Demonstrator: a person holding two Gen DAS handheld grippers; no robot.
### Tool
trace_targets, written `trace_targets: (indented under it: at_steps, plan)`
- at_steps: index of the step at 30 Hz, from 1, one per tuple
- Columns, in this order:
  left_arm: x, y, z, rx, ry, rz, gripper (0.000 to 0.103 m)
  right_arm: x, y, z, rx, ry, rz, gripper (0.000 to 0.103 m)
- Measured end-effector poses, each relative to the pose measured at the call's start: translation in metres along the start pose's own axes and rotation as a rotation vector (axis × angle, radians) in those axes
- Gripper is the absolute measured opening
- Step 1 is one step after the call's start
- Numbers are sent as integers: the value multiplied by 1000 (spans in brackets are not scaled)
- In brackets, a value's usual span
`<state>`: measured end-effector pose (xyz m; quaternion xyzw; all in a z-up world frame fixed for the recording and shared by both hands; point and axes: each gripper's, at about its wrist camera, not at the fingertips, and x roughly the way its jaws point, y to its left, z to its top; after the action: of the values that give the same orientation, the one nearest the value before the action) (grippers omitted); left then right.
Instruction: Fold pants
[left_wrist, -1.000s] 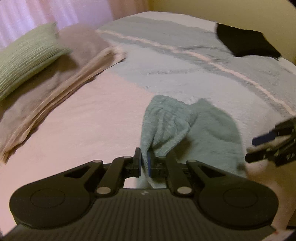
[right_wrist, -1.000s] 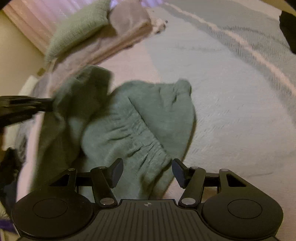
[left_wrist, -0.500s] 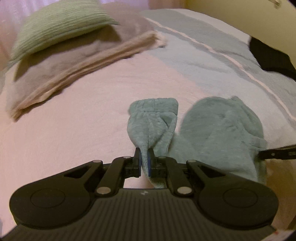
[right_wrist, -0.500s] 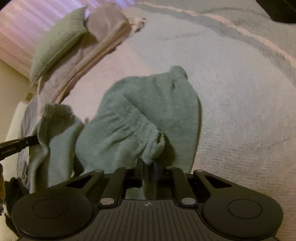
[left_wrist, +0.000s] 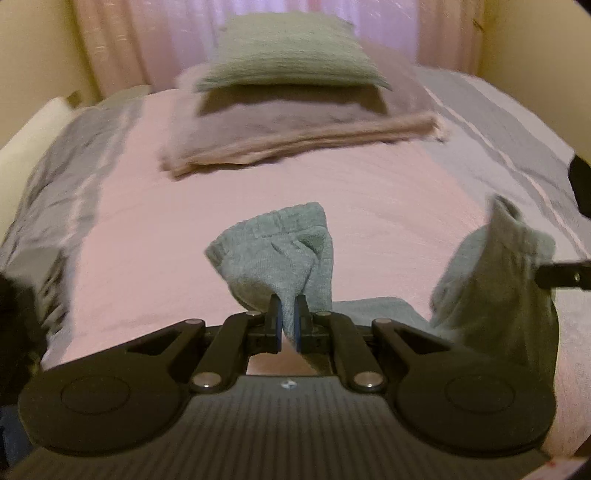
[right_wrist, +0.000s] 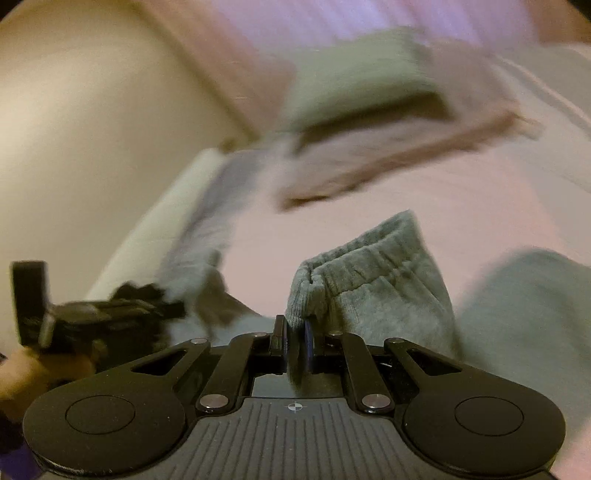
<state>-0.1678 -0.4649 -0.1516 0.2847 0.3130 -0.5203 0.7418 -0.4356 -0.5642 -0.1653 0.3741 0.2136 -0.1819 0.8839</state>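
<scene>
At the lower centre of the left wrist view, the left tongs are clamped on a bunched edge of the grey-green pants, held up over the pink bed. The right tongs have just closed on the elastic waistband, lower centre of their view. A green pillow lies on a folded blanket at the top.

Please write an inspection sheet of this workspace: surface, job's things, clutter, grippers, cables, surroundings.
Surface: bed cover, pink with grey stripes.
Job's things: grey-green pants, elastic waistband bunched, lifted at two places.
Clutter: green pillow on folded blanket; black item at right edge.
Grippers: left gripper shut on pants; right gripper shut on pants, jaws just closed.
Cables: nothing seen.
Surroundings: pink curtain, cream wall.
</scene>
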Motion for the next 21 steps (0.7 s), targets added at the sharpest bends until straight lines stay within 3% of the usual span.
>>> trace_targets:
  at_steps: [8, 11, 12, 14, 17, 21]
  plan:
    - [-100, 143, -86, -151, -10, 97, 6, 93, 210, -14, -130, 10, 282, 5]
    - [-117, 182, -120, -210, 61, 123, 12, 134, 258, -23, -192, 63, 298, 8]
    - [-118, 187, -130, -214, 87, 126, 15, 142, 260, -27, -198, 71, 268, 14]
    - [-120, 190, -146, -188, 117, 153, 19, 144, 246, -34, -212, 62, 170, 60]
    - [-119, 192, -152, -215, 128, 161, 19, 129, 182, -35, -139, 68, 24, 64]
    - [-93, 154, -119, -107, 99, 113, 23, 64, 73, -33, -29, 18, -262, 64]
